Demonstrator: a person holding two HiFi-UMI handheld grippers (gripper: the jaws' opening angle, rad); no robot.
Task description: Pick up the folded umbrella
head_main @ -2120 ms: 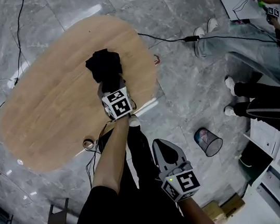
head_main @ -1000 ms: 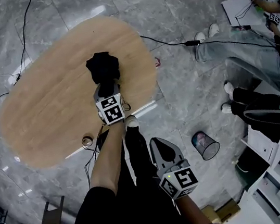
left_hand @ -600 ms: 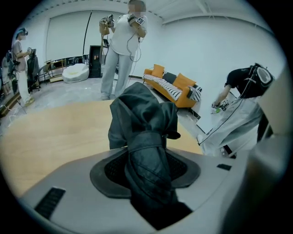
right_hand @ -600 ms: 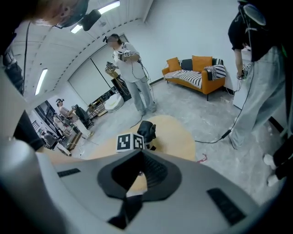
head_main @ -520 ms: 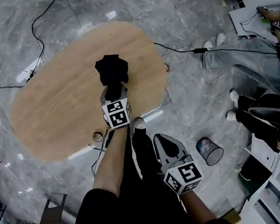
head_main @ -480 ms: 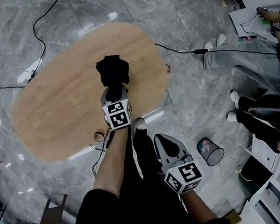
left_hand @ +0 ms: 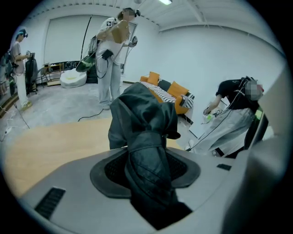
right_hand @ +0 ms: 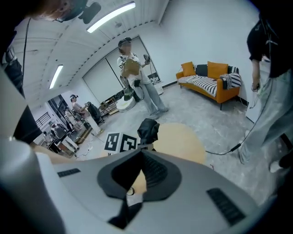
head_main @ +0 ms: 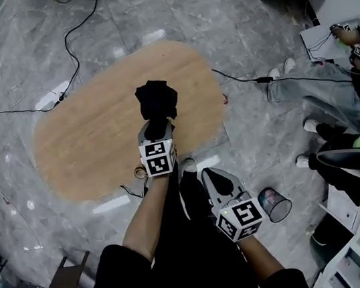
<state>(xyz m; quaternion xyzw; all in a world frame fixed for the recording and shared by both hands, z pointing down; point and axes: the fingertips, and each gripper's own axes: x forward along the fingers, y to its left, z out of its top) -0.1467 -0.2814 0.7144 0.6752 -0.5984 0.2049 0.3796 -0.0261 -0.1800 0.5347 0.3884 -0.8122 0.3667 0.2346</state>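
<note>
Since the earlier frame the left gripper (head_main: pixel 157 131) has drawn back toward the near edge of the oval wooden worktop (head_main: pixel 91 137), taking the black folded umbrella (head_main: pixel 157 101) with it, and it appears to have risen. The right gripper (head_main: pixel 211 175) has also moved in a little beside the person's leg.

In the left gripper view, the left gripper is clenched around the umbrella, with a pad pressing on each side of the bundled fabric. The rumpled upper end of the umbrella sticks out past the jaws, and the worktop lies behind and below it. From the head view the umbrella sits over the middle of the worktop, ahead of the gripper. Whether it has fully cleared the wood cannot be told from above, though it looks lifted.

The right gripper is low and near the person's body, off the worktop. Its jaws are closed tip to tip, with nothing between them. Its own view shows only a narrow wedge of worktop and a small tape roll (right_hand: pixel 131 190) through the gap lower down.

The step in hand looks like the lift itself: the grasp is made and the umbrella is being carried. The next move probably calls for keeping a firm squeeze and raising it steadily. The loose fabric is soft and could slip or sag in the pads. The right gripper seems unneeded unless the umbrella begins to droop.
</note>
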